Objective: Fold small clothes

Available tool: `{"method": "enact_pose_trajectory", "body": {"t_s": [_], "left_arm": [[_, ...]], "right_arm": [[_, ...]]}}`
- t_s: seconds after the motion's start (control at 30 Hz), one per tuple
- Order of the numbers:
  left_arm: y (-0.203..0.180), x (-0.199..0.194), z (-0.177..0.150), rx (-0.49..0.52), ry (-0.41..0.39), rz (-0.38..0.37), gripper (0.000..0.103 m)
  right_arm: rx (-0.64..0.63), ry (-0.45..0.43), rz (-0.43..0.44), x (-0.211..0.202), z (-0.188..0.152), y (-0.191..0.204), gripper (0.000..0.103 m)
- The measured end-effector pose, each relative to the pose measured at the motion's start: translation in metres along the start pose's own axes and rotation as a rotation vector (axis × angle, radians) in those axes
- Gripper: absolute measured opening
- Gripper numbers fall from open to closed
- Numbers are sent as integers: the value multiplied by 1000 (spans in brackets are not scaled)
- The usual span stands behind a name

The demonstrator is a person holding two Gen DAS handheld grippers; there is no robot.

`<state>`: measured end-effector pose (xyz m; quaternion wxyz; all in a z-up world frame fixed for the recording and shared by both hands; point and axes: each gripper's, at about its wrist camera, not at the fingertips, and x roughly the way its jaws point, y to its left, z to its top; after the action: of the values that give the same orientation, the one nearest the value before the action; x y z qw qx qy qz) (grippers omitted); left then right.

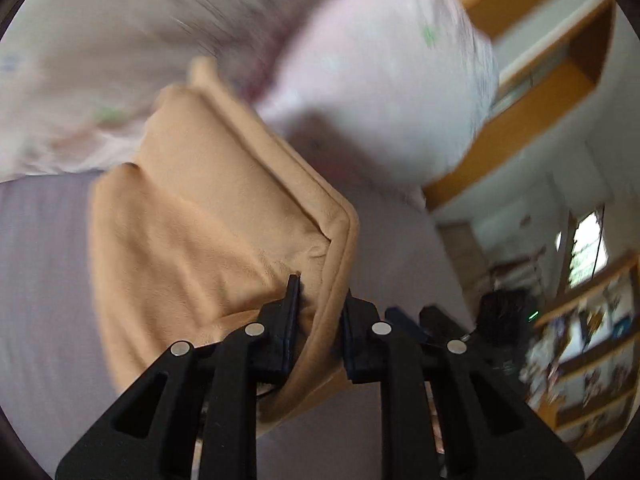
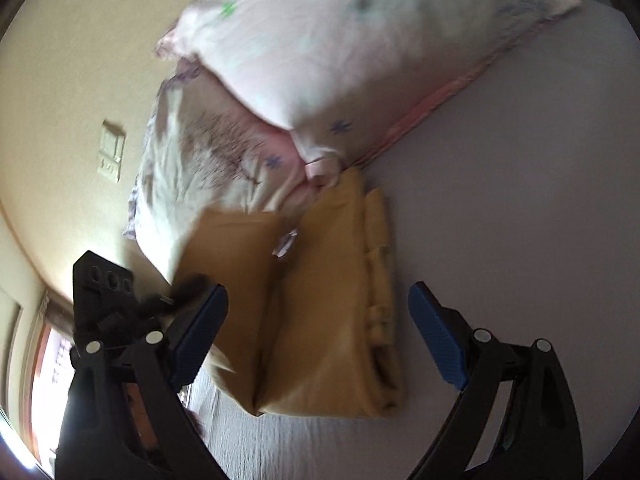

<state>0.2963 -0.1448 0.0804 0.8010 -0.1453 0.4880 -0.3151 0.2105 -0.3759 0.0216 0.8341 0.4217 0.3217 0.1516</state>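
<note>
A tan garment (image 1: 208, 216) lies partly folded on a grey bed sheet (image 1: 40, 264). My left gripper (image 1: 320, 300) is shut on a folded corner of the garment and lifts it off the sheet. In the right wrist view the tan garment (image 2: 332, 312) lies in a folded stack, with one flap raised at its left side. My right gripper (image 2: 318, 320) is open and empty, its blue pads (image 2: 436, 340) spread on either side of the stack, just above it. The left gripper (image 2: 120, 300) shows at the left, holding the raised flap.
A pink and white flowered pillow (image 2: 340, 40) lies at the head of the bed, touching the garment's far end. A cream wall with a switch plate (image 2: 110, 154) is behind it. Wooden shelves (image 1: 592, 360) stand beyond the bed. Grey sheet (image 2: 520, 200) stretches to the right.
</note>
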Motion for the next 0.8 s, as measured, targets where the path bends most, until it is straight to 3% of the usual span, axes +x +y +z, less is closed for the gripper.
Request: {"method": "enact_pose_trajectory", "body": {"t_s": [0.1, 0.17, 0.23, 0.27, 0.3, 0.4, 0.47, 0.57, 0.7, 0.8], "left_arm": [[-20, 58, -15, 47, 158, -38, 19], [-30, 59, -21, 117, 143, -45, 29], [-30, 41, -20, 138, 112, -162, 76], [-22, 19, -21, 114, 73, -238, 81], [-18, 7, -22, 111, 42, -239, 84], [5, -35, -31, 129, -42, -130, 86], [21, -49, -34, 105, -40, -95, 86], [36, -59, -48, 107, -19, -70, 86], [42, -63, -62, 137, 10, -104, 86], [38, -60, -77, 166, 11, -107, 86]], "right_arm": [[22, -6, -24, -8, 1, -12, 91], [26, -6, -35, -11, 4, -16, 91], [18, -8, -38, -12, 8, -16, 91], [12, -6, -33, -11, 10, -15, 91], [6, 2, -26, -9, 11, -13, 91], [-35, 48, -2, 1, 14, 1, 89], [-81, 76, 25, 5, 11, 14, 79], [-224, 81, 69, 1, -5, 46, 75], [-426, 125, 38, 4, -36, 85, 70], [-523, 159, -3, 12, -56, 102, 56]]}}
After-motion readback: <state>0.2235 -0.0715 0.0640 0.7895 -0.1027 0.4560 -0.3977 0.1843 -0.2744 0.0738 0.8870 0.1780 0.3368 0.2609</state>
